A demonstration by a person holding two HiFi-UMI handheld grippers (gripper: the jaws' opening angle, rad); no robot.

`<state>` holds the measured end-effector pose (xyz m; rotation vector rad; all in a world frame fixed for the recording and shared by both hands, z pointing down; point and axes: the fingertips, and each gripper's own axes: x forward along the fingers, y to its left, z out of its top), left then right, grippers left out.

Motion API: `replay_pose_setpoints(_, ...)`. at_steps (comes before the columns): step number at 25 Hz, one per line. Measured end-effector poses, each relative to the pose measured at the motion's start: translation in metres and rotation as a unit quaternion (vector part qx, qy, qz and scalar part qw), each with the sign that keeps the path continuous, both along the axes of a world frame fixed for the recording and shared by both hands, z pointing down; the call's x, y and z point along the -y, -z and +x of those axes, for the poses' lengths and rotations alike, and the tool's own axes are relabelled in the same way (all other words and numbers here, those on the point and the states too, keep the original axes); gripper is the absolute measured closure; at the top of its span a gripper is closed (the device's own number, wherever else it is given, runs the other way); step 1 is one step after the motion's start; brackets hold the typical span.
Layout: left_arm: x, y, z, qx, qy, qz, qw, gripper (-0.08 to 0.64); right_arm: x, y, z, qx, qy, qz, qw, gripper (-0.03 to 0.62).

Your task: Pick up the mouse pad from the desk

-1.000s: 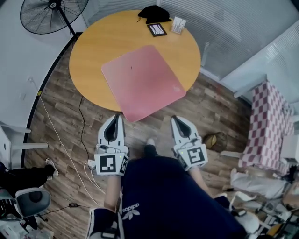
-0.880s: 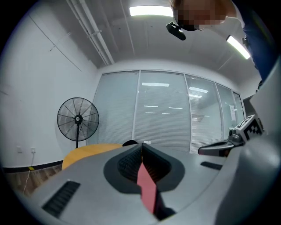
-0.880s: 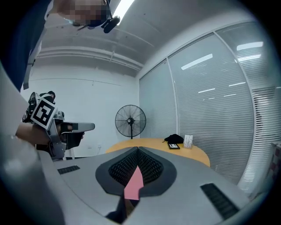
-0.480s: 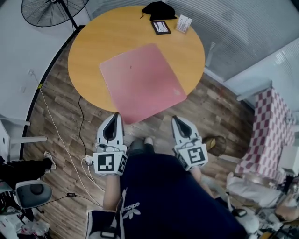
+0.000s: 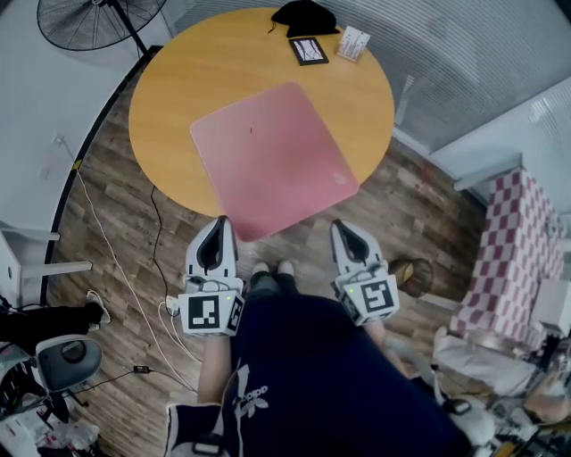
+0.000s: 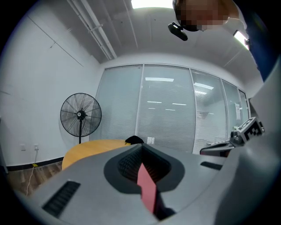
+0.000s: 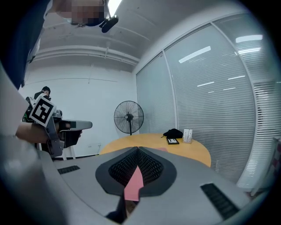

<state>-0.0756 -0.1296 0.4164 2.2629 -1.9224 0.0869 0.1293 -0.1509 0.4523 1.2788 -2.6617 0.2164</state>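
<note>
The pink mouse pad (image 5: 268, 156) lies on the round wooden table (image 5: 196, 71), and its near corner hangs over the table's front edge. My left gripper (image 5: 219, 223) is shut and empty, just short of that corner on its left. Level with it, my right gripper (image 5: 340, 226) is off the pad's right side, also shut with nothing in it. In the left gripper view the jaws (image 6: 141, 146) meet at the tip, and a strip of the pad (image 6: 147, 184) shows through the gap behind them. The right gripper view shows its jaws (image 7: 137, 149) the same way.
At the table's far edge lie a black cloth item (image 5: 303, 16), a small framed tablet (image 5: 306, 51) and a card stand (image 5: 352, 43). A standing fan (image 5: 94, 20) is at the far left. Cables (image 5: 116, 268) run over the wood floor, and a basket (image 5: 412, 270) sits to the right.
Both grippers have edged a little toward the table's near edge and stay shut. The person's feet have stepped forward between them.
</note>
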Motion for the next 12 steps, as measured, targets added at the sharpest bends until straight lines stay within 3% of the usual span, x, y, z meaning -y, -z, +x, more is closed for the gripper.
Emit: replay_pose_setpoints(12, 0.018, 0.009, -0.028, -0.002, -0.002, -0.001, 1.0, 0.555, 0.018, 0.013, -0.032, -0.001, 0.002, 0.009, 1.0, 0.588)
